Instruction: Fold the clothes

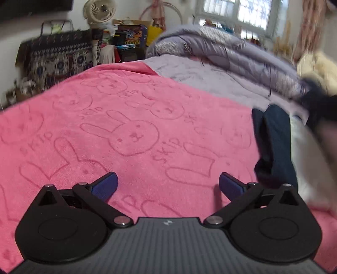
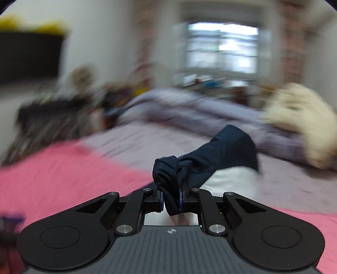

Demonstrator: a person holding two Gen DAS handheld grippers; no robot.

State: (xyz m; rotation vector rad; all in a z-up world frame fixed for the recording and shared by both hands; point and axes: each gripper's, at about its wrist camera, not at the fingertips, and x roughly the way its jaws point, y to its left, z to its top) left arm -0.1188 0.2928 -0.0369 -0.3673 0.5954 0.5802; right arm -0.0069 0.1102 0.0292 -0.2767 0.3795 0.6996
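A dark navy garment (image 2: 223,156) hangs bunched from my right gripper (image 2: 171,199), which is shut on a fold of it and holds it up over the bed. The same garment shows in the left wrist view (image 1: 273,145) as a dark strip hanging at the right, over a white cloth (image 1: 309,168). My left gripper (image 1: 168,185) is open and empty, low over the pink rabbit-print blanket (image 1: 130,130). The right wrist view is blurred by motion.
A rumpled lilac quilt (image 1: 221,57) lies at the back of the bed. A cream fluffy item (image 2: 299,118) sits at the right. Beyond the bed's far left edge are a patterned bag (image 1: 56,57), a fan (image 1: 100,10) and clutter. A window (image 2: 221,46) is behind.
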